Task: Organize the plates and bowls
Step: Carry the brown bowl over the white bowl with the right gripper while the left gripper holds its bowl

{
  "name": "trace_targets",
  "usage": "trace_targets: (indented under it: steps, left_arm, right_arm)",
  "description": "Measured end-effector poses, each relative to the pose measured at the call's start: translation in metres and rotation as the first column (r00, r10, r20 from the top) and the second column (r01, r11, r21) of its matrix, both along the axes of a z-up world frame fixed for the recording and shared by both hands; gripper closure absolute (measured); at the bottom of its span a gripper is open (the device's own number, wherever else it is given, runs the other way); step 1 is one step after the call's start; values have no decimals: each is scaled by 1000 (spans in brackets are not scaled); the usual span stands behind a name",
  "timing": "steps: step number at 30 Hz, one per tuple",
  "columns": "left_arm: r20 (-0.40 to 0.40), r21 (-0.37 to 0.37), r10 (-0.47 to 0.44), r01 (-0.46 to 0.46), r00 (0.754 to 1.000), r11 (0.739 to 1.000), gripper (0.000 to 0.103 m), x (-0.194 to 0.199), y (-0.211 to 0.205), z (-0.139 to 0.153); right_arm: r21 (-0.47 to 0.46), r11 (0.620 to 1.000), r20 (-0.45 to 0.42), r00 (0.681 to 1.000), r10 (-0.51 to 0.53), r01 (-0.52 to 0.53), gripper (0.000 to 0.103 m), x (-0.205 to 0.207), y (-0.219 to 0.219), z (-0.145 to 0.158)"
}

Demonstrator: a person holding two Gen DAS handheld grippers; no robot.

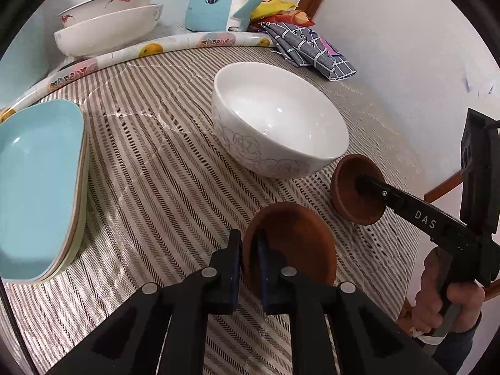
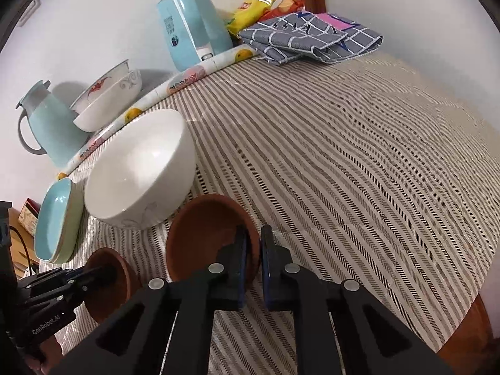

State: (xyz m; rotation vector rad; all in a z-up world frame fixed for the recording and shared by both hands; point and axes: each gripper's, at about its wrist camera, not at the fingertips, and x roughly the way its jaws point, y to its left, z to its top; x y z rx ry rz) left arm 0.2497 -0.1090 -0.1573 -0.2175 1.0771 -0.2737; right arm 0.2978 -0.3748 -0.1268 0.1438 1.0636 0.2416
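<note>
Each gripper pinches the rim of one brown saucer, low over the striped tablecloth [image 2: 343,143].

The left gripper [image 1: 249,267] has its jaws closed on the nearer brown saucer [image 1: 293,243]. The right gripper [image 2: 253,264] is closed on the other brown saucer [image 2: 200,234], close beside the white bowl [image 1: 278,128]. The stacked blue plates [image 1: 34,187] lie at the left edge, well apart from the saucers.

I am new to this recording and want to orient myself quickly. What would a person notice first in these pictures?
First, two small brown dishes near the front table edge, each clamped at its rim: the left gripper holds one brown dish, the right gripper the other brown dish. Just behind them stands a large white bowl on the striped tablecloth, with stacked light blue plates to its left.
</note>
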Motion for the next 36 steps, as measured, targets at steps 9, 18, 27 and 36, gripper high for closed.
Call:
trace_targets:
  steps: [9, 18, 27, 36]
  left_arm:
    - [21, -4, 23, -23, 1000, 1000, 93, -10, 17, 12]
    - [67, -12, 50, -49, 997, 999, 93, -18, 33, 35]
    - [124, -14, 84, -82, 989, 996, 94, -17, 55, 63]
    - [150, -17, 104, -102, 983, 995, 94, -8, 76, 76]
  right_arm:
    - [-25, 1000, 33, 999, -12, 13, 95, -9, 3, 17]
    - [-29, 999, 90, 995, -40, 43, 95, -18, -1, 51]
    - [-37, 999, 143, 990, -10, 15, 95, -15, 19, 83]
    - [-56, 998, 148, 989, 24, -16, 95, -2, 51, 87]
